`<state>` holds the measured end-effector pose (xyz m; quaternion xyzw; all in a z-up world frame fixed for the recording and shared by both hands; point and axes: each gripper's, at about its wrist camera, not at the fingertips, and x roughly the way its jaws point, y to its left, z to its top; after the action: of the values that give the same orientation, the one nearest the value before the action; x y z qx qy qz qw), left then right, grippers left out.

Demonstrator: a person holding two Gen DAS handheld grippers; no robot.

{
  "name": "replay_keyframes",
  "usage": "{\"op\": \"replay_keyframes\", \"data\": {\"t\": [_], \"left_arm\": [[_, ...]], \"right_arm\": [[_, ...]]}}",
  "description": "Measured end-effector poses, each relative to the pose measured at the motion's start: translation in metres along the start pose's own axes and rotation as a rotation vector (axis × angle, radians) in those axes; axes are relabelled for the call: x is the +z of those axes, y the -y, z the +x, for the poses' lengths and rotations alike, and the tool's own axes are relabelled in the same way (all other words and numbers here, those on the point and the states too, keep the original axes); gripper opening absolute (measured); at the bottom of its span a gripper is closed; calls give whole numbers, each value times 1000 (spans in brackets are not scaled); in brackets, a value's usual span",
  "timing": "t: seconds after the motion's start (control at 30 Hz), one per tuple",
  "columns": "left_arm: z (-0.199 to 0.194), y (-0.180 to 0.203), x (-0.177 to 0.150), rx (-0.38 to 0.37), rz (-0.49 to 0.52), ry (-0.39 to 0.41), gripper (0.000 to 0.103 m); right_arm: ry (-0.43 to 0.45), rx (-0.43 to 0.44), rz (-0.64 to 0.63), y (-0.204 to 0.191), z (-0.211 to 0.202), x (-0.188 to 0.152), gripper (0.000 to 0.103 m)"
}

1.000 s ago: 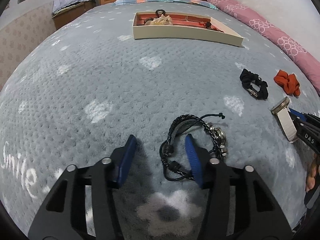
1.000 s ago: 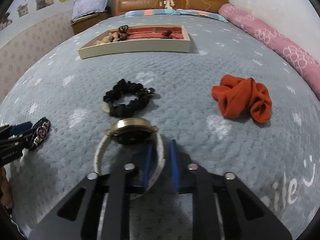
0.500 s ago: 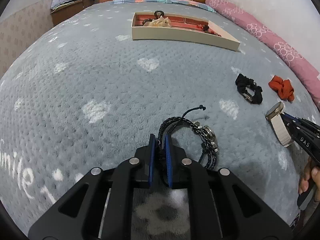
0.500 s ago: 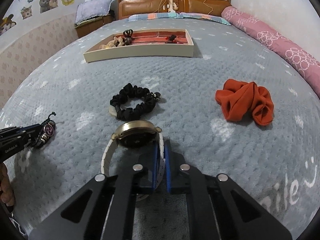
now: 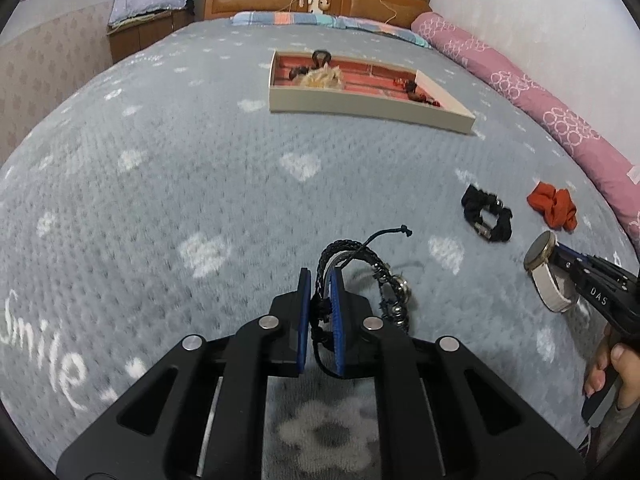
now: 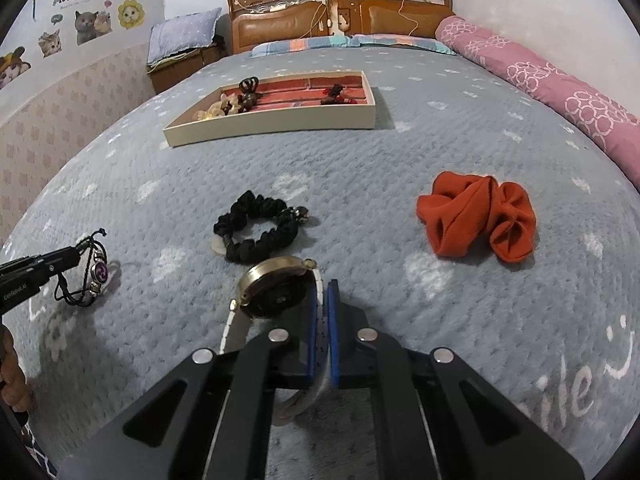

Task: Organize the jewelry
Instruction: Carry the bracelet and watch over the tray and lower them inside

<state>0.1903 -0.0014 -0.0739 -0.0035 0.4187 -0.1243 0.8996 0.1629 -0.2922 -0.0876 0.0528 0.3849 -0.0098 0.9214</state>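
I hold bracelet (image 5: 352, 264) pinched in left gripper (image 5: 320, 300), watch (image 6: 276, 292) clamped in right gripper (image 6: 321, 312). Tray (image 6: 280, 124) partly filled; black scrunchie (image 6: 256, 232), red scrunchie (image 6: 476, 216) left on bed.

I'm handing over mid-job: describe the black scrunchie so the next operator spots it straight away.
On the grey blanket, look nearer than the cream jewelry tray, about midway across. The black scrunchie lies loose there, left of the orange scrunchie and just beyond the gold-faced watch. It is the only ruffled black fabric ring, with a small metal charm.
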Motion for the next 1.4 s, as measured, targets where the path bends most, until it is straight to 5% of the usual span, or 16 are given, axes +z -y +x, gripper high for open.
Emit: {"op": "replay_keyframes", "data": {"t": [0.3, 0.7, 1.1, 1.4], "left_arm": [[-1, -1, 30, 1, 3, 43, 8], [39, -1, 135, 32, 3, 106, 9], [133, -7, 234, 37, -39, 106, 9], [197, -5, 265, 103, 17, 75, 9]], "right_arm": [[49, -4, 15, 11, -4, 25, 6], [131, -11, -17, 9, 27, 125, 6], [126, -42, -31, -2, 135, 223, 6], [83, -82, -29, 3, 201, 246, 6]]}}
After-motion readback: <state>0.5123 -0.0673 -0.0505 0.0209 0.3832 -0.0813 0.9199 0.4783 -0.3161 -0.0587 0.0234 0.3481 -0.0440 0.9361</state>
